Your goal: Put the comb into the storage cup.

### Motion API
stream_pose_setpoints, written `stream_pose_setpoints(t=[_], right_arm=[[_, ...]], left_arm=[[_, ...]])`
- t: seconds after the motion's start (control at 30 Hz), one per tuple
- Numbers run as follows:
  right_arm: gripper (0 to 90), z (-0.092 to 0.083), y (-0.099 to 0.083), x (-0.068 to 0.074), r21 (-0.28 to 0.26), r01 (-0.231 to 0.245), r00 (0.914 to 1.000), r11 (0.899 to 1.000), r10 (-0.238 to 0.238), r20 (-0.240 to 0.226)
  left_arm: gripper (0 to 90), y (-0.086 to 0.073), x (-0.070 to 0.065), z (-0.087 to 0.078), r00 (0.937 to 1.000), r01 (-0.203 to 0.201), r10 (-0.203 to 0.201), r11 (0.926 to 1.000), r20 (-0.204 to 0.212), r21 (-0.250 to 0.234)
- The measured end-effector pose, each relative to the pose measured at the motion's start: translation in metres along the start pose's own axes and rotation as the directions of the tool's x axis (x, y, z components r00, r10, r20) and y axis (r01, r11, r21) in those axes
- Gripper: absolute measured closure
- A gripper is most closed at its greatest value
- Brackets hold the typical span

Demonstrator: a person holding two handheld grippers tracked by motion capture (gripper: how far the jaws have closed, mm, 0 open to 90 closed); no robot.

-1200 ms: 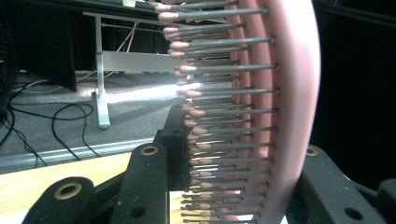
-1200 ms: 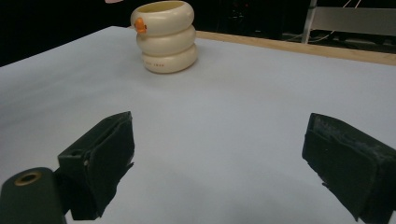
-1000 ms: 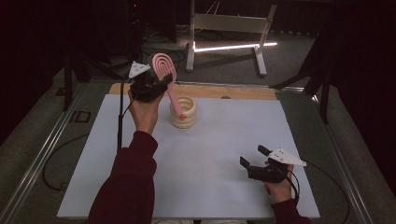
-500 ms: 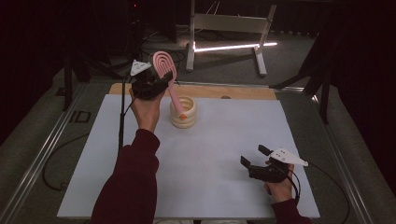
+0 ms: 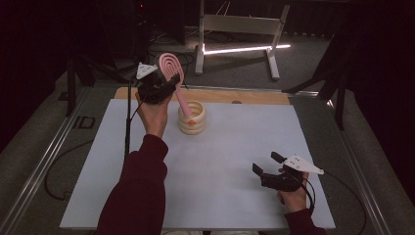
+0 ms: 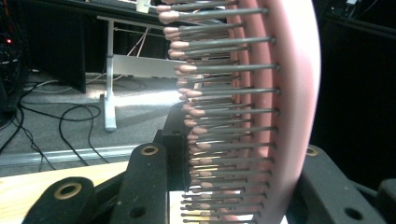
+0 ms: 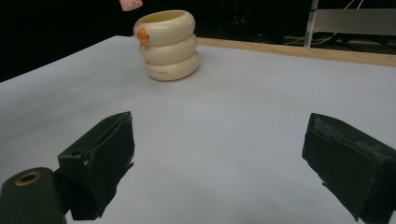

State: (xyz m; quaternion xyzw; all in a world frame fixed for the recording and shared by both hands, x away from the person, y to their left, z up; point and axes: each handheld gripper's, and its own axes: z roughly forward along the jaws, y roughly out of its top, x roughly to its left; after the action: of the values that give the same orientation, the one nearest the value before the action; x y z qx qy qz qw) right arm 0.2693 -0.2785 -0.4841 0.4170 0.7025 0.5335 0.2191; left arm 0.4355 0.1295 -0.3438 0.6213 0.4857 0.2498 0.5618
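My left gripper [image 5: 159, 85] is raised over the far left of the table, shut on the head of a pink hairbrush [image 5: 171, 66]. The brush's handle slants down so that its tip sits just above the mouth of a cream ringed holder [image 5: 192, 120]. In the left gripper view the bristles and pink back of the hairbrush [image 6: 289, 93] stand between the two black jaws of the left gripper [image 6: 233, 186]. My right gripper [image 5: 266, 163] rests low near the front right, open with nothing in it. The right gripper view has the right gripper [image 7: 219, 158] facing the holder [image 7: 168, 44] and the brush's handle tip [image 7: 130, 3].
A white mat [image 5: 235, 161] covers the table, with a wooden strip [image 5: 244, 96] along its far edge. Metal rails run down both sides. Behind the table stand a frame on legs [image 5: 235, 29] and loose cables on the floor.
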Motion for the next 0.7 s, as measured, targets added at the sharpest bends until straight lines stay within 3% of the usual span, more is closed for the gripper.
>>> stream_pose_setpoints(t=[0.23, 0.7], right_arm=[[9.1, -0.0003, 0.0004, 0.0003, -0.004, -0.003, 1.0, 1.0, 0.003, -0.001], [9.1, -0.0008, 0.0001, -0.0005, -0.007, -0.016, 0.9998, 1.0, 0.016, -0.008]], left_arm=[[64.7, -0.0014, 0.0004, 0.0024, 0.9998, 0.015, -0.015, 0.9999, -0.012, -0.009], [64.7, -0.0045, -0.0005, 0.0084, 0.9998, 0.004, -0.004, 1.0, -0.018, -0.002]])
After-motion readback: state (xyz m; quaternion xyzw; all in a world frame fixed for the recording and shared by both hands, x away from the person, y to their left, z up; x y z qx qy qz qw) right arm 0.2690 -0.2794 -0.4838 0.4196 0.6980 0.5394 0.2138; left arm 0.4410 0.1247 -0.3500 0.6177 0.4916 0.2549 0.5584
